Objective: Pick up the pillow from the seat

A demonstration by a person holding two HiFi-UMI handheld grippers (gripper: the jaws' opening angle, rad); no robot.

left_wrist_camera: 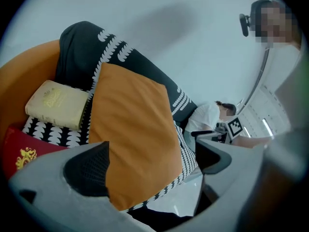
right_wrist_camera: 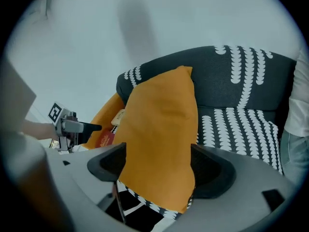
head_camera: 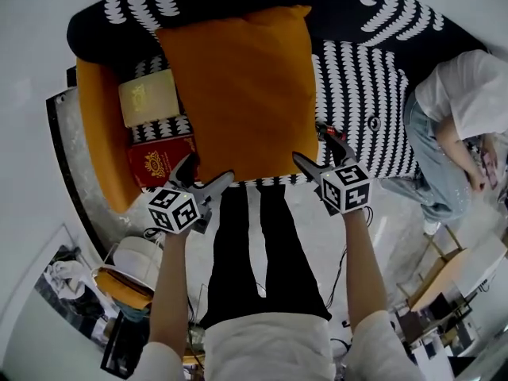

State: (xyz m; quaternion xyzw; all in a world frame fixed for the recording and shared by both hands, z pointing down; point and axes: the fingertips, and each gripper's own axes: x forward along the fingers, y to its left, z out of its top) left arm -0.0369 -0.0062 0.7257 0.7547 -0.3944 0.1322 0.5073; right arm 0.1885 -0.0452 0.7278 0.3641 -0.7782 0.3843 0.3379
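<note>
**A:** Where is the square orange fabric pillow (head_camera: 238, 94)?

**B:** It leans upright against the backrest of the black sofa with white scallop print (head_camera: 365, 94), with its lower edge at the front of the seat.

**A:** And the jaws?

**B:** Both pairs stand spread. The left gripper (head_camera: 205, 173) has the pillow's lower left corner between its pads without squeezing it. The right gripper (head_camera: 314, 146) brackets the lower right corner just as loosely.

**A:** How will it handle?

**B:** Probably light, soft and floppy. A pinch on each lower corner should take a good fold of cloth, or the fabric may slip.

**A:** What's around it?

**B:** A cream book (head_camera: 147, 95) and a red book (head_camera: 159, 159) lie beside it by the orange armrest (head_camera: 99, 125). A seated person (head_camera: 452, 105) is at the far end, with a pale floor and white wall.
</note>
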